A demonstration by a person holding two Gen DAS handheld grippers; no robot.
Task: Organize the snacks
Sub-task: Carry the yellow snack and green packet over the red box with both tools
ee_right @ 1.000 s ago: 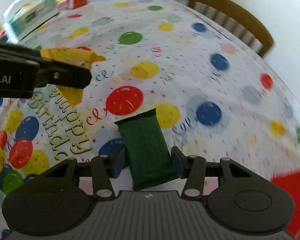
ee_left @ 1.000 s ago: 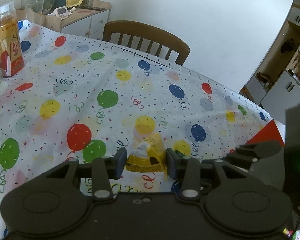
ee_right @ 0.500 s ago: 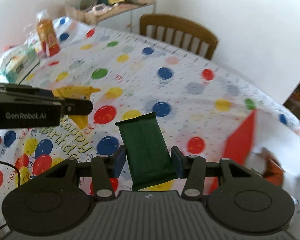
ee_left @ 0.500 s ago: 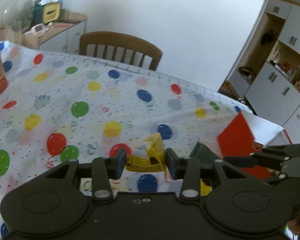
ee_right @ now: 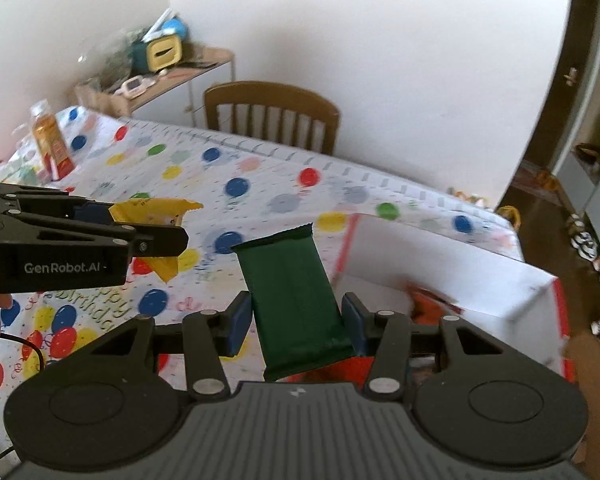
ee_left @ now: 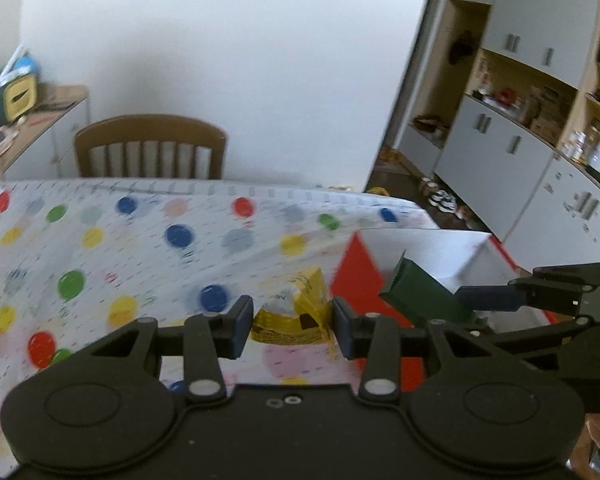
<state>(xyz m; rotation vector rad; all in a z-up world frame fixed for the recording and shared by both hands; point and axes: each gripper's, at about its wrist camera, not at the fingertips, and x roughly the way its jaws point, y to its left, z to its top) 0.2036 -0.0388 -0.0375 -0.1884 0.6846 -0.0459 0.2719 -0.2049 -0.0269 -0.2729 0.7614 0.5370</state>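
Left gripper [ee_left: 293,320] clamped a yellow snack packet [ee_left: 296,312]; right gripper [ee_right: 296,316] clamped a green bar [ee_right: 296,300], both above the tablecloth [ee_right: 260,184] beside the red-and-white box [ee_right: 440,264]. Only the right view showed the box's orange contents [ee_right: 428,304].

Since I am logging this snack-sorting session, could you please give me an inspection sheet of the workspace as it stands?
Surface: table under a balloon-print cloth.
Job's things: yellow snack packet; green snack packet; white box with red trim, open, something orange inside.
Clutter: orange carton at the far left.
Grippers: left hand-held gripper shut on the yellow packet; right hand-held gripper shut on the green packet, near the box.
Cables: thin black cable by the person's hand.
Surroundings: wooden chair, sideboard, cabinets.
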